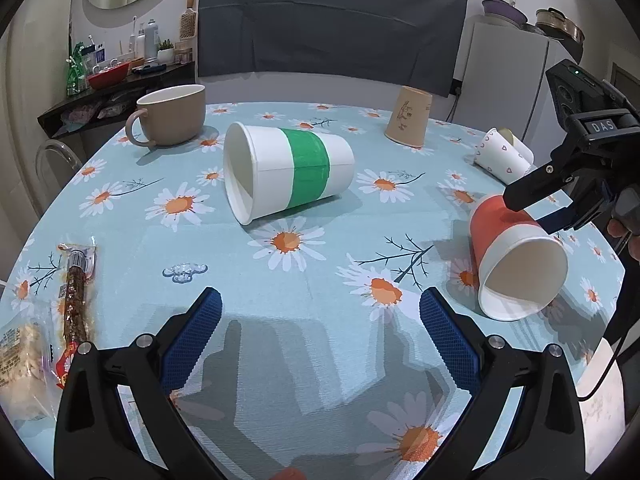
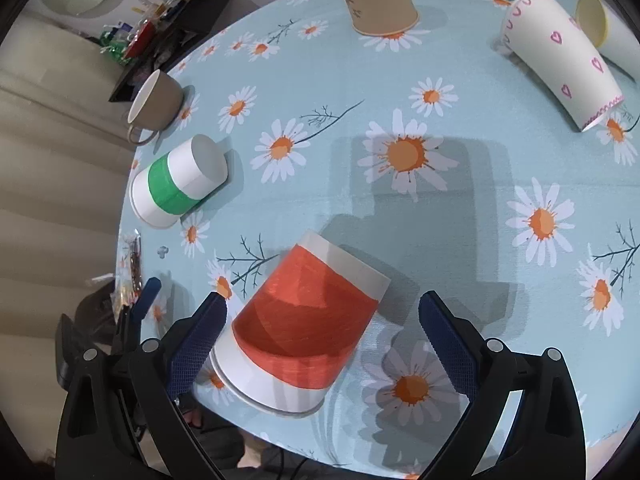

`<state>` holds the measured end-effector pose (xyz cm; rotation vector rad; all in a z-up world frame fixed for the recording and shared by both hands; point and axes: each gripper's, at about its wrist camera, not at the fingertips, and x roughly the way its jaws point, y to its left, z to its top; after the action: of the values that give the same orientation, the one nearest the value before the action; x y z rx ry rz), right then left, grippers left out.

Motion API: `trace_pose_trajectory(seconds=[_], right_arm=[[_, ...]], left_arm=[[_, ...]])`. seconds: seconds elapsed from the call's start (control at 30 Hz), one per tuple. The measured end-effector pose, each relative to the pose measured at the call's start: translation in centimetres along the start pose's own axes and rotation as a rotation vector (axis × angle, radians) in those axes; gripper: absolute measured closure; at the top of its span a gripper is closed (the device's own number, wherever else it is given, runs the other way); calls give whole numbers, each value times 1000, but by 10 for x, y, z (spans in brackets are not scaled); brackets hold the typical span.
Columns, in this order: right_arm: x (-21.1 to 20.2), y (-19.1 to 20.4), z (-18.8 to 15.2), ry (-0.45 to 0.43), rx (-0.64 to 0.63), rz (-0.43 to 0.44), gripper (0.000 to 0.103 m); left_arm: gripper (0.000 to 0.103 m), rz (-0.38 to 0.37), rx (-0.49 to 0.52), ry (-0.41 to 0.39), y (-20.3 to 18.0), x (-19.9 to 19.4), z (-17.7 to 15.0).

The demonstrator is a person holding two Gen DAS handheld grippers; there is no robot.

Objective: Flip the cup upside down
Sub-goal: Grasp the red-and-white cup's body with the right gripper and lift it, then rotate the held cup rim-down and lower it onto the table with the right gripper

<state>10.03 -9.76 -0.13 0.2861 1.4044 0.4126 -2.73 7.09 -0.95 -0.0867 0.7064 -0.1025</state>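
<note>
An orange-banded white paper cup (image 2: 308,328) lies on its side on the daisy tablecloth, its mouth toward the table's near edge. My right gripper (image 2: 320,312) is open with the cup between its blue pads, just above it. In the left wrist view the same cup (image 1: 516,256) lies at the right with the right gripper (image 1: 536,208) over it. My left gripper (image 1: 320,312) is open and empty above bare cloth. A green-banded white cup (image 1: 286,172) lies on its side ahead of it, also shown in the right wrist view (image 2: 176,184).
A tan mug (image 1: 172,114) stands upright at the far left. A brown paper cup (image 1: 408,116) stands upside down at the back. A heart-print cup (image 2: 560,60) lies on its side with a yellow-rimmed cup (image 2: 600,20) behind. Snack packets (image 1: 76,280) lie at the left edge.
</note>
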Motion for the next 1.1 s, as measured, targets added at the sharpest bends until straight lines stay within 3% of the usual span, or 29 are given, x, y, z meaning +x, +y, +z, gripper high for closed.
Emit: trace_pose_trajectory(seconds=[0.33, 0.37, 0.4, 0.5, 0.83, 1.1], right_arm=[[18, -8, 4, 111, 135, 108, 11], [21, -8, 4, 119, 140, 120, 15], [23, -8, 4, 131, 141, 124, 34], [27, -10, 5, 136, 156, 171, 36], [-9, -8, 18, -55, 79, 162, 37], [-28, 12, 49, -325, -98, -47, 37]], left_arm=[[6, -14, 32, -14, -5, -2, -2], [6, -15, 34, -15, -6, -2, -2], [6, -16, 37, -15, -6, -2, -2], [6, -12, 40, -13, -7, -2, -2], [6, -2, 37, 6, -7, 2, -1], [6, 18, 27, 20, -6, 4, 0]])
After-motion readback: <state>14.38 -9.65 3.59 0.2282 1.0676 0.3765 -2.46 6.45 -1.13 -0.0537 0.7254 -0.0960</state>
